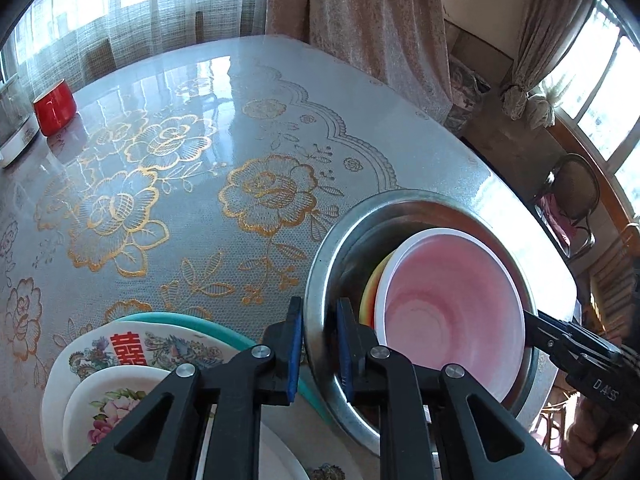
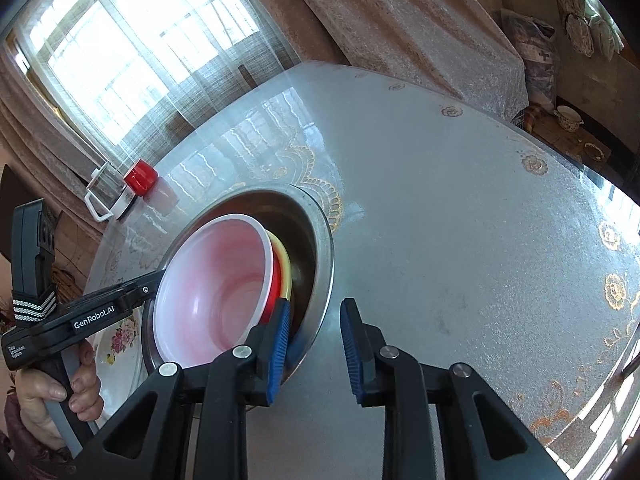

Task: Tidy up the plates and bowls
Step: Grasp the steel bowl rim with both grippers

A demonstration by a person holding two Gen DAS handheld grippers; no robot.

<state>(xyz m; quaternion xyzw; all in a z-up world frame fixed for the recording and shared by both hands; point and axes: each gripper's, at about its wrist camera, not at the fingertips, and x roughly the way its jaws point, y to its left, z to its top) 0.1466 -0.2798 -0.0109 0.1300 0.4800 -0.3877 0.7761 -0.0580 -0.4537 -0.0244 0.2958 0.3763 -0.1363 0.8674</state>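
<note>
A steel basin [image 1: 320, 280] stands on the table and holds a pink bowl [image 1: 452, 308] nested on a red and a yellow bowl [image 1: 366, 300]. My left gripper [image 1: 319, 344] is shut on the basin's near rim, one finger inside, one outside. My right gripper [image 2: 314, 344] straddles the basin's rim [image 2: 324, 256] with a clear gap; the rim touches only the inner finger, so it is open. The pink bowl [image 2: 216, 288] leans in the basin. A stack of flowered plates [image 1: 116, 384] lies at the lower left, over a teal plate [image 1: 188, 318].
A red cup [image 1: 54, 106] and a clear jug with a white base [image 1: 16, 124] stand at the table's far left edge. The table [image 2: 460, 220] has a lace-patterned cover. Curtains and a chair [image 1: 572, 196] are beyond it.
</note>
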